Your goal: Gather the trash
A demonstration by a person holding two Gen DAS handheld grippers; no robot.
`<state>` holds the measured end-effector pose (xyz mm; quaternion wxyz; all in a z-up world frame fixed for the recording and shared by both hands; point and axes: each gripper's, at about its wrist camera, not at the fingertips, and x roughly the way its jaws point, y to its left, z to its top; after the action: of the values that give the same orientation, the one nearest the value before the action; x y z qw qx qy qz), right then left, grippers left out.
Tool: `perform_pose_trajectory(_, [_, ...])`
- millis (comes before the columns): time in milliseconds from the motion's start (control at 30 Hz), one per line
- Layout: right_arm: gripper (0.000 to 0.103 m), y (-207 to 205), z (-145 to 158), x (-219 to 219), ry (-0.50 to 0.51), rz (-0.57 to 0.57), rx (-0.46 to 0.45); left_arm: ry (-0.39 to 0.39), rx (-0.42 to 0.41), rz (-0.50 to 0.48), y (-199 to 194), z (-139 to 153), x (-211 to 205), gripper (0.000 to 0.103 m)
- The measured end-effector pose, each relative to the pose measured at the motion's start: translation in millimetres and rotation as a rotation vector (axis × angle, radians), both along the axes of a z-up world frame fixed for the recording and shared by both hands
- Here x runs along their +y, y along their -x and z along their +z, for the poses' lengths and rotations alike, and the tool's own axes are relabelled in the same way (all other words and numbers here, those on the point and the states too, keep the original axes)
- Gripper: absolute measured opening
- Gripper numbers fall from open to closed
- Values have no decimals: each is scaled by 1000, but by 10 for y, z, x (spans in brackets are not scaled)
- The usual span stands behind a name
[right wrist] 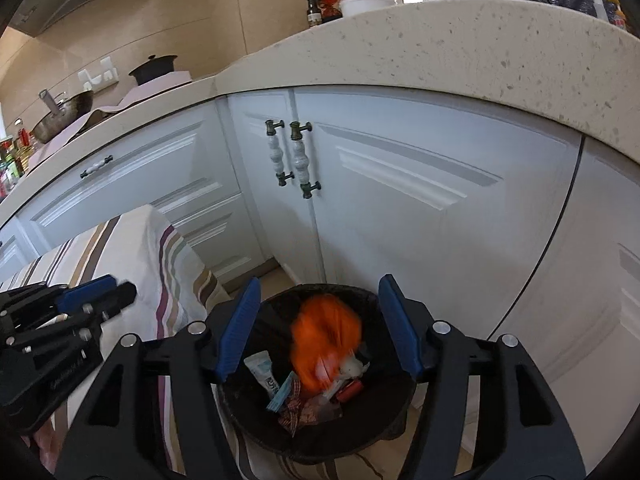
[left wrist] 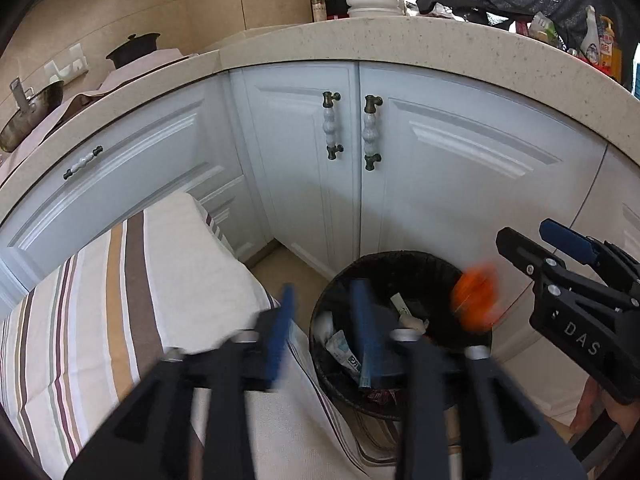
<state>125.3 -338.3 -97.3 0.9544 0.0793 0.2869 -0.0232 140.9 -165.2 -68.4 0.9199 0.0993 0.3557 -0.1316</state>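
R tongs (right wrist: 318,328) spread wide, blue pads either side of the black bin (right wrist: 256,432) mouth, nothing between them. Orange trash (right wrist: 324,340), blurred, sits in the gap above the bin opening, not touching either pad; in the L wrist view same orange blob (left wrist: 474,300) shows at the bin's right rim, just left of the R tongs (left wrist: 532,246). L tongs (left wrist: 324,332) also open w/ moderate gap, empty, blurred; left pad over the striped cloth (left wrist: 120,300), right pad over the bin (left wrist: 332,384). In the R wrist view the L tongs (right wrist: 116,288) sit at the left edge, over the striped cloth (right wrist: 152,248), well apart from the bin. Inside bin: white tube w/ blue print (right wrist: 262,372), small red item (right wrist: 350,390), red-patterned wrapper (right wrist: 294,412), some white scraps. Bin stands on the floor in the corner of white cabinets (right wrist: 400,220) w/ ceramic door handles (right wrist: 300,156). Speckled worktop (right wrist: 460,52) above carries a dark bottle (right wrist: 314,10), white bowl (right wrist: 366,2); further left a dark pot (right wrist: 154,68) and a wok (right wrist: 64,114).
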Motion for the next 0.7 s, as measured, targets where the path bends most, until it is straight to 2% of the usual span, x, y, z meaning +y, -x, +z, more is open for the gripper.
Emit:
perform_pose_trajectory(100, [60,28,30,-11,5,-4,-7,3,-24,6,48,43,32,54])
perform_pose_trajectory(233, [62,128,114,16,11,-9,-17,28,-41,13,107,123,90,59])
perform_pose_trajectory(367, [65,275,235,61,9,-13,-33,29,-77,12,219,224,157,70])
perform_pose_trajectory(700, [77,870,601,263,41,-27,-107,67,-149,25,636,489,497,79])
